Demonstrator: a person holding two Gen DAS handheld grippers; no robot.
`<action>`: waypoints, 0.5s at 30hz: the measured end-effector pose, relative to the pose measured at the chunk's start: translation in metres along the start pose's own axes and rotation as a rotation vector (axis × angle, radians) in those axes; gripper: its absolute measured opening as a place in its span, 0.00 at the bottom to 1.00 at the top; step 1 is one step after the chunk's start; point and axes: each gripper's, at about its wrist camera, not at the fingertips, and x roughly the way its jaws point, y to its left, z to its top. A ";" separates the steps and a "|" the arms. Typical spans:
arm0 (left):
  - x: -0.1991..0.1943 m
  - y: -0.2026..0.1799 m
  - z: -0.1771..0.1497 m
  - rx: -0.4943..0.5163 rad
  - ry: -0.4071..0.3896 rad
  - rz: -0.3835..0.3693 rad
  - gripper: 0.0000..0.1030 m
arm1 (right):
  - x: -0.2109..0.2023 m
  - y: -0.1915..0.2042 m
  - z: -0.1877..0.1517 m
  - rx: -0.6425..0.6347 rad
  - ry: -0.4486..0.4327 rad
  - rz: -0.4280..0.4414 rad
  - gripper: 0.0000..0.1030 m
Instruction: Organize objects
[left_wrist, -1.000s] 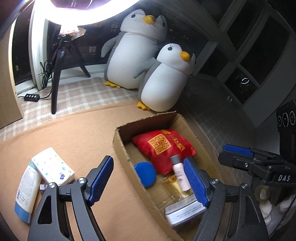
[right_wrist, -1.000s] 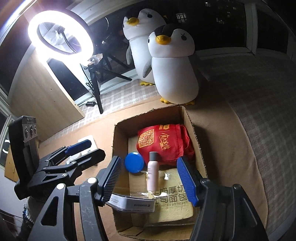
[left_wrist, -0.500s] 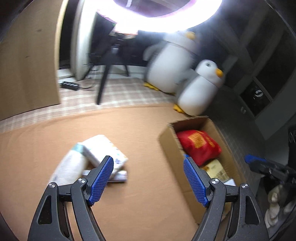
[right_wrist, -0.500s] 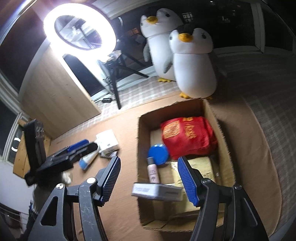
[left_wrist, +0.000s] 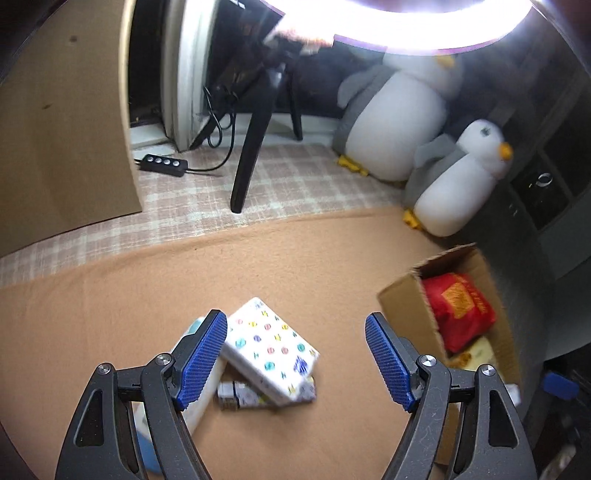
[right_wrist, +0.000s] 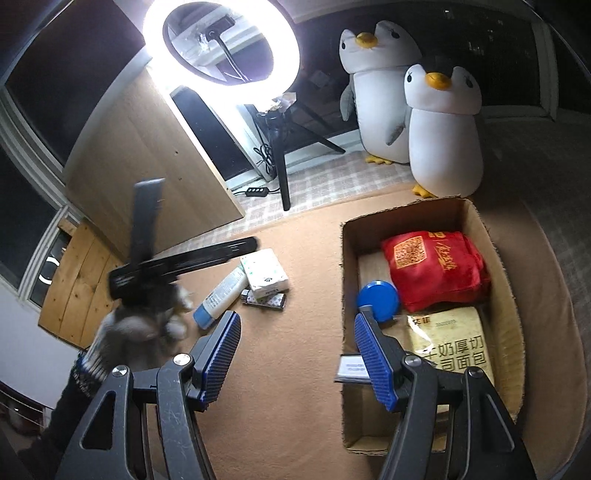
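Left hand-held gripper (left_wrist: 295, 360) swung boxward-to-tissues (left_wrist: 271, 354) (print illegible).

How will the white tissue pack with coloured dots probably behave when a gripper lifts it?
The white tissue pack with coloured dots looks soft-wrapped, so it would likely squash and feel light. It lies tilted on a small patterned tube, so that tube may shift. The open left gripper looks wide enough.

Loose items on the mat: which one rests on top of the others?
The dotted white pack. It leans across the tube and the small dark bottle, which both lie flat.
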 end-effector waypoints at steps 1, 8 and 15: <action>0.007 -0.001 0.004 0.009 0.007 0.015 0.78 | 0.001 0.002 0.000 -0.003 0.005 0.000 0.59; 0.045 0.000 0.019 0.043 0.075 0.063 0.63 | 0.009 0.002 -0.005 0.008 0.042 0.006 0.59; 0.072 -0.002 0.020 0.094 0.132 0.050 0.56 | 0.015 -0.003 -0.011 0.047 0.073 0.012 0.59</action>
